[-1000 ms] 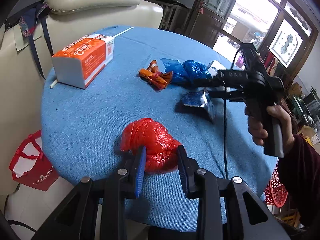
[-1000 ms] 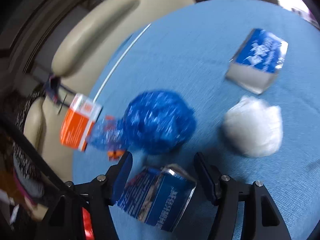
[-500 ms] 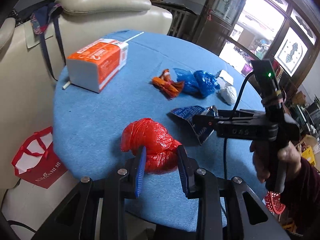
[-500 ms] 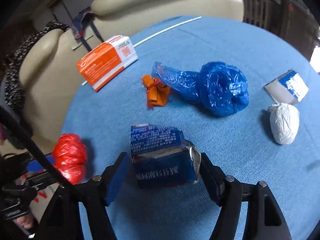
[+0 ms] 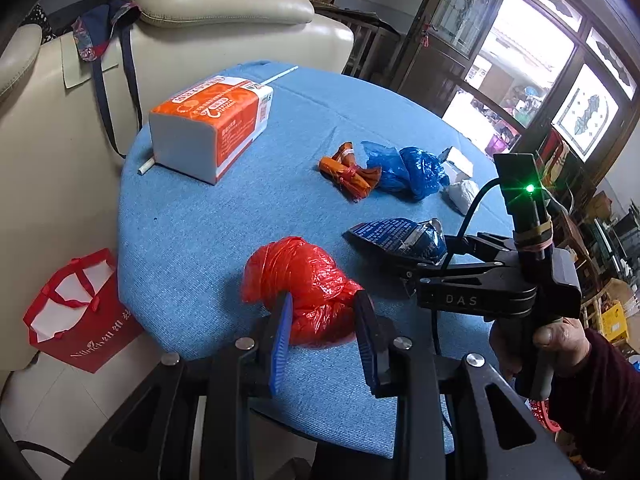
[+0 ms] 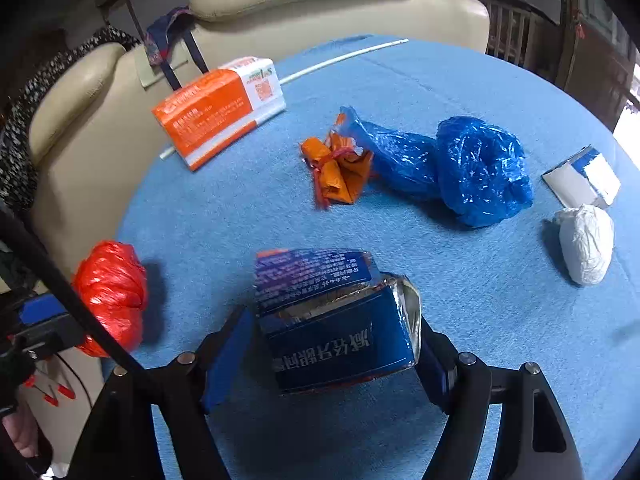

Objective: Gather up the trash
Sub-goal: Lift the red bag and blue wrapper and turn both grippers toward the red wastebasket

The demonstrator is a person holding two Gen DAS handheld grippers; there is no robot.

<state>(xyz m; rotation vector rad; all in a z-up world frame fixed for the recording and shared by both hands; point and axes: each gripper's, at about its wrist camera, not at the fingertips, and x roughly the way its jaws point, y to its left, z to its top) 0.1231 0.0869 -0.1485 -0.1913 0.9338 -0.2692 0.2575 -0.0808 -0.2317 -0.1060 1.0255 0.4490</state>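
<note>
My left gripper (image 5: 322, 332) is shut on a crumpled red plastic bag (image 5: 304, 292) above the blue round table (image 5: 200, 232). The bag also shows at the left of the right wrist view (image 6: 110, 296). My right gripper (image 6: 332, 356) is shut on a torn blue carton (image 6: 332, 320) with a foil lining, held just above the table; it also shows in the left wrist view (image 5: 400, 236). On the table lie a blue plastic bag (image 6: 460, 168), an orange wrapper (image 6: 336, 168), a white wad (image 6: 586, 244) and a small white-blue box (image 6: 580, 178).
An orange tissue pack (image 5: 212, 128) and a thin white stick (image 6: 344, 60) lie at the table's far side. Cream leather chairs (image 5: 224, 4) stand behind. A red paper bag (image 5: 76, 316) sits on the floor at left. A red basket (image 5: 544, 416) is low right.
The right gripper with the blue carton has pulled back from the blue bag toward the table's near edge, closer to the left gripper. The left gripper still holds the red bag.
</note>
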